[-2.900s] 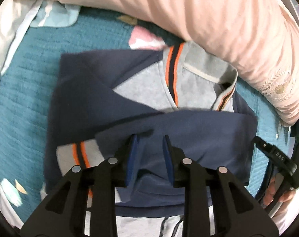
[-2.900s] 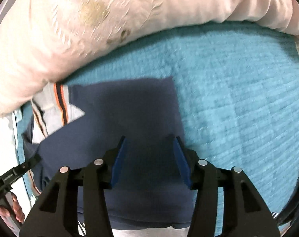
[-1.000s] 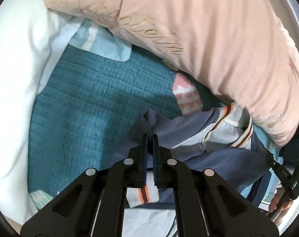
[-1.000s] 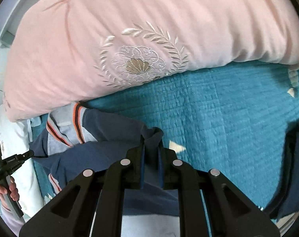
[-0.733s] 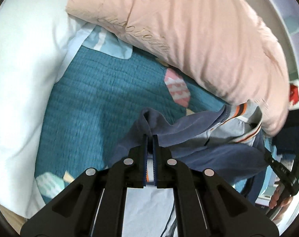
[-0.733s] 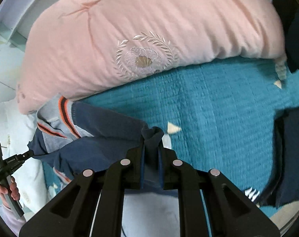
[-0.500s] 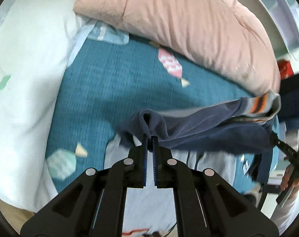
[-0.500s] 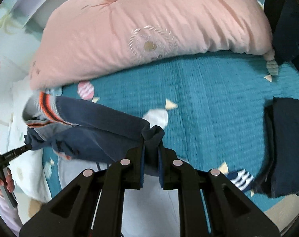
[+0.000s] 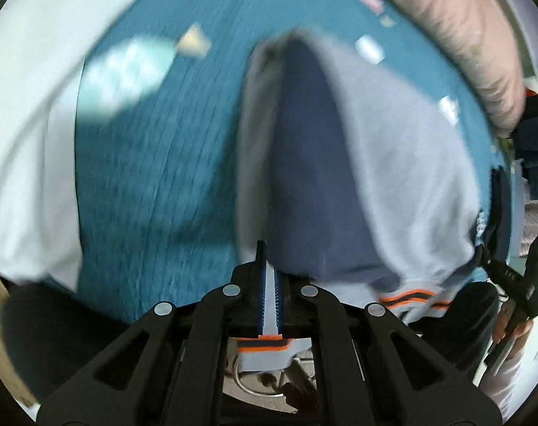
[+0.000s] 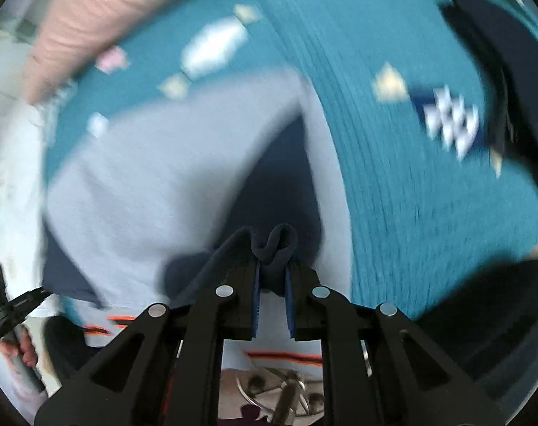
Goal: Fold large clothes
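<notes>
A navy and light grey sweatshirt [image 9: 375, 163] with orange and black stripe bands hangs stretched between both grippers over the teal quilt [image 9: 155, 163]. In the left wrist view my left gripper [image 9: 268, 284] is shut on a thin grey edge of it. The right wrist view shows my right gripper [image 10: 272, 277] shut on a bunched navy fold of the same sweatshirt [image 10: 155, 177]. Both views are blurred by motion. The other gripper [image 9: 514, 284] shows at the right edge of the left view, and the left one [image 10: 10, 312] sits at the left edge of the right view.
A pink duvet [image 9: 457, 25] lies along the far side of the bed. White bedding [image 9: 24, 88] borders the quilt on the left. A folded dark navy garment [image 10: 503, 67] lies on the quilt at the right. Below the grippers the floor and a metal chair base [image 10: 279, 390] show.
Both grippers have swept toward the near edge of the bed, dragging the sweatshirt with them. It has turned over, and its grey side now faces up. The pink duvet has receded.
</notes>
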{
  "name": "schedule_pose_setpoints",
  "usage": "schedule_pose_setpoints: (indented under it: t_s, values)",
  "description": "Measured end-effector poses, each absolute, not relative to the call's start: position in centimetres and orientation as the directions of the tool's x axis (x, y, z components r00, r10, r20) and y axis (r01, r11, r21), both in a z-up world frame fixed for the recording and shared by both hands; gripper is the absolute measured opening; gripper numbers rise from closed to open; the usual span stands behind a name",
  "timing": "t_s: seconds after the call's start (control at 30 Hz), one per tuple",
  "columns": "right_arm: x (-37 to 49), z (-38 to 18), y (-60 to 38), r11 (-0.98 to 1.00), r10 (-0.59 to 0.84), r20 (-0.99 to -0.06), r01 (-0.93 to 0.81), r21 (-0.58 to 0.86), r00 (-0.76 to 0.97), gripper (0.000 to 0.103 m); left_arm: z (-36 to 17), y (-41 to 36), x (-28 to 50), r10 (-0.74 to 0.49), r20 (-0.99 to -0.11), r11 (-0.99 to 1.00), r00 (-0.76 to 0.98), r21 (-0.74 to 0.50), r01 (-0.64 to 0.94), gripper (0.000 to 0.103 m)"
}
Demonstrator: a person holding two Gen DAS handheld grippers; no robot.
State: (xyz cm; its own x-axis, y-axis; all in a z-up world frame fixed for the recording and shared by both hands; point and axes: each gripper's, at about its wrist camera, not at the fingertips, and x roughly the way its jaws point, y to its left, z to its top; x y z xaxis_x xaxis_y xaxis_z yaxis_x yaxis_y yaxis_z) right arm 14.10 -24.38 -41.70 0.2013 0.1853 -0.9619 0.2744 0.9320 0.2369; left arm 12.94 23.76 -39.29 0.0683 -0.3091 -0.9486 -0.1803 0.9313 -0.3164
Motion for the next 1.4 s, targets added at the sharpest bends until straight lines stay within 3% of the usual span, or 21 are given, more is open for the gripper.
schedule_pose_setpoints:
  t_s: [0.17,0.23,0.3,0.37,0.4,0.43,0.53,0.63,0.73,0.77,0.83,0.87,0.93,1.03,1.3,1.37,1.4]
  values:
    - [13.2,-40.9,-23.9,0.935,0.177,-0.957,0.265,0.236,0.228,0.016,-40.6,24.8,11.0,-0.356,-0.932,0.903,0.065,-0.361,-0.233,0.004]
    - [13.2,-40.3,-23.5,0.952,0.133,-0.973,0.249,0.178,0.189,0.037,-39.9,24.9,11.0,-0.38,-0.92,0.89,0.093,-0.392,-0.234,0.004]
    - [12.7,-39.4,-23.8,0.946,0.149,-0.968,0.256,0.199,0.204,0.044,-39.2,24.8,10.9,-0.406,-0.906,0.878,0.121,-0.423,-0.224,0.005]
    - [12.0,-38.8,-24.5,0.909,0.24,-0.945,0.292,0.299,0.221,0.053,-39.0,24.6,11.3,-0.432,-0.893,0.862,0.125,-0.449,-0.234,0.032]
    - [11.7,-38.8,-24.9,0.889,0.267,-0.937,0.317,0.33,0.226,0.065,-39.0,24.4,11.6,-0.422,-0.897,0.86,0.127,-0.441,-0.255,0.057]
    - [11.1,-38.8,-25.4,0.851,0.29,-0.926,0.379,0.365,0.241,0.076,-39.0,24.3,11.9,-0.417,-0.898,0.856,0.141,-0.44,-0.27,0.059]
    - [10.3,-39.6,-26.1,0.77,0.354,-0.896,0.461,0.442,0.267,0.078,-39.1,23.9,12.5,-0.474,-0.868,0.815,0.147,-0.496,-0.3,0.06]
    - [10.9,-41.2,-25.5,0.77,0.347,-0.913,0.491,0.407,0.213,0.078,-39.7,23.7,13.0,-0.495,-0.856,0.778,0.15,-0.513,-0.362,0.064]
    - [11.7,-42.0,-24.4,0.728,0.426,-0.878,0.493,0.477,0.22,0.075,-40.0,23.2,13.2,-0.547,-0.821,0.722,0.165,-0.562,-0.404,0.06]
    - [11.9,-42.0,-24.1,0.731,0.426,-0.876,0.485,0.48,0.225,0.074,-40.0,23.1,13.2,-0.562,-0.807,0.701,0.182,-0.581,-0.414,0.053]
    - [12.9,-41.8,-23.5,0.741,0.42,-0.875,0.467,0.483,0.24,0.067,-40.3,22.5,13.3,-0.582,-0.791,0.687,0.187,-0.602,-0.407,0.008]
    - [13.4,-42.0,-23.4,0.737,0.42,-0.875,0.471,0.484,0.242,0.061,-40.3,22.2,13.3,-0.57,-0.801,0.701,0.182,-0.59,-0.4,0.008]
    - [14.2,-42.4,-23.7,0.728,0.414,-0.877,0.491,0.479,0.243,0.015,-39.9,21.5,13.5,-0.533,-0.824,0.738,0.19,-0.563,-0.371,0.006]
    - [14.7,-41.7,-23.6,0.761,0.405,-0.879,0.441,0.476,0.25,0.004,-38.5,21.1,13.1,-0.519,-0.829,0.766,0.206,-0.559,-0.319,0.005]
    - [12.5,-43.7,-23.5,0.77,0.423,-0.886,0.44,0.463,0.191,0.003,-39.0,24.1,10.2,-0.456,-0.873,0.802,0.174,-0.488,-0.344,0.002]
    - [12.2,-45.2,-23.9,0.755,0.424,-0.887,0.47,0.457,0.181,0.006,-40.5,25.2,9.6,-0.413,-0.901,0.823,0.136,-0.433,-0.369,0.0]
    - [12.2,-45.6,-23.8,0.762,0.418,-0.895,0.475,0.44,0.159,0.014,-40.9,25.6,9.3,-0.396,-0.91,0.829,0.123,-0.412,-0.378,0.0]
